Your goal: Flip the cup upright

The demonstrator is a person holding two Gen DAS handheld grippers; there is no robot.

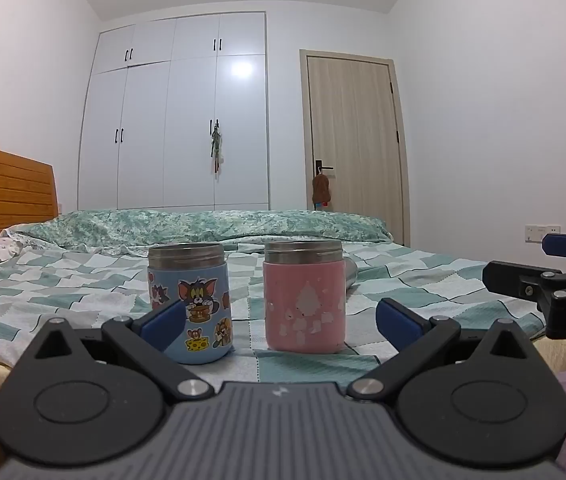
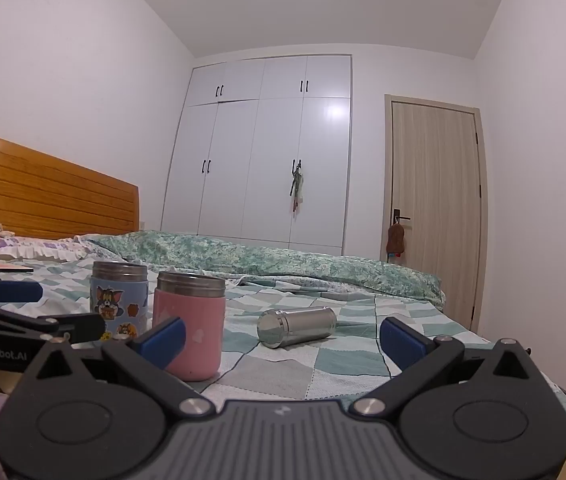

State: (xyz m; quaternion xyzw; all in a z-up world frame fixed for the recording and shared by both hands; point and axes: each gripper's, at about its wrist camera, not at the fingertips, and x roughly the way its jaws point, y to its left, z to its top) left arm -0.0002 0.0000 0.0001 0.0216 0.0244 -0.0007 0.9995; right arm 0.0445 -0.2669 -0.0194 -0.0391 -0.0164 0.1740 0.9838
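A bare steel cup (image 2: 297, 327) lies on its side on the checked bed sheet, its flat end toward me; in the left wrist view only a sliver (image 1: 350, 270) shows behind the pink cup. A blue cartoon-sticker cup (image 1: 190, 302) (image 2: 119, 298) and a pink cup (image 1: 304, 296) (image 2: 190, 324) stand upright side by side. My left gripper (image 1: 281, 322) is open and empty, just short of the two standing cups. My right gripper (image 2: 283, 338) is open and empty, with the lying cup ahead between its fingers, apart.
The bed (image 2: 343, 360) has a rumpled green quilt (image 1: 203, 226) across the back and a wooden headboard (image 2: 51, 204) at left. A white wardrobe (image 1: 179, 120) and a door (image 1: 355, 136) stand behind. The other gripper shows at each view's edge (image 1: 555, 284) (image 2: 15, 320).
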